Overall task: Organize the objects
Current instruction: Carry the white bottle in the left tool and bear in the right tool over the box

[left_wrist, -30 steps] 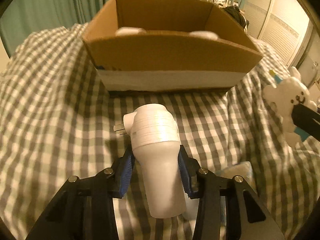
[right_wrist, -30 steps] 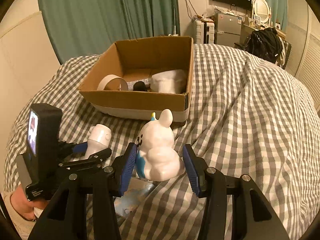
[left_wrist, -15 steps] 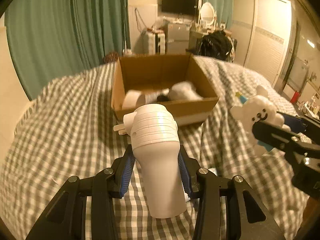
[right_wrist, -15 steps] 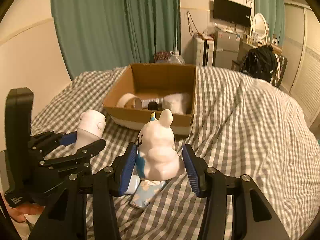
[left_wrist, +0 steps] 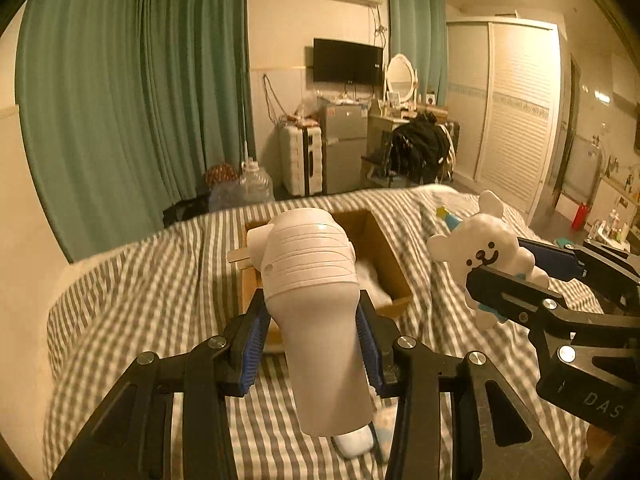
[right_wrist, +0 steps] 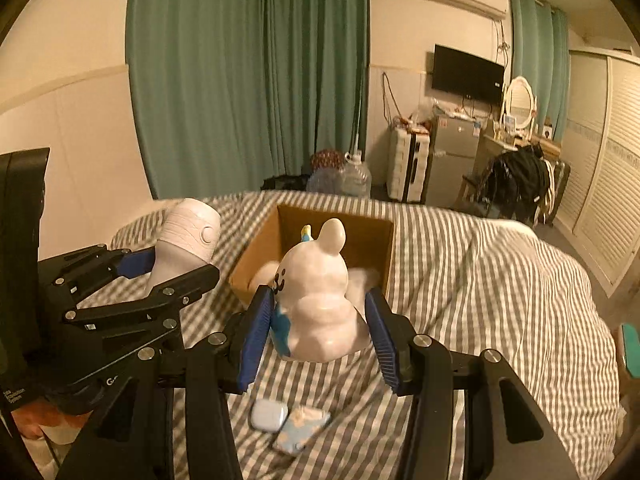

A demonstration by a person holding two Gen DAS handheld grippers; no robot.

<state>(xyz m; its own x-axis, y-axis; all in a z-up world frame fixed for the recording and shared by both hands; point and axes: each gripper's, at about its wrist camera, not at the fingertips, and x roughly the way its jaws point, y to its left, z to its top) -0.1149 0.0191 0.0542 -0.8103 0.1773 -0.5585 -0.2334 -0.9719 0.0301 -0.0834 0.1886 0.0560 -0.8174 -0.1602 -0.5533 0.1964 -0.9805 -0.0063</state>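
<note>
The left tool (left_wrist: pixel 312 340) pinches a white plug-in device (left_wrist: pixel 316 304), and the right tool (right_wrist: pixel 318 340) pinches a white bear figurine (right_wrist: pixel 316 304); both are held above the checkered bed (right_wrist: pixel 480 280), near the open cardboard box (right_wrist: pixel 376 236). A small white case (right_wrist: pixel 268 414) lies on the bed below.

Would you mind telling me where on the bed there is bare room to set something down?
The checked bedspread lies bare to the right of the cardboard box, out to the bed's edge, and also to the box's left. It is crowded inside the box, which holds white items, and below the right gripper, where a white case touches a blue packet.
</note>
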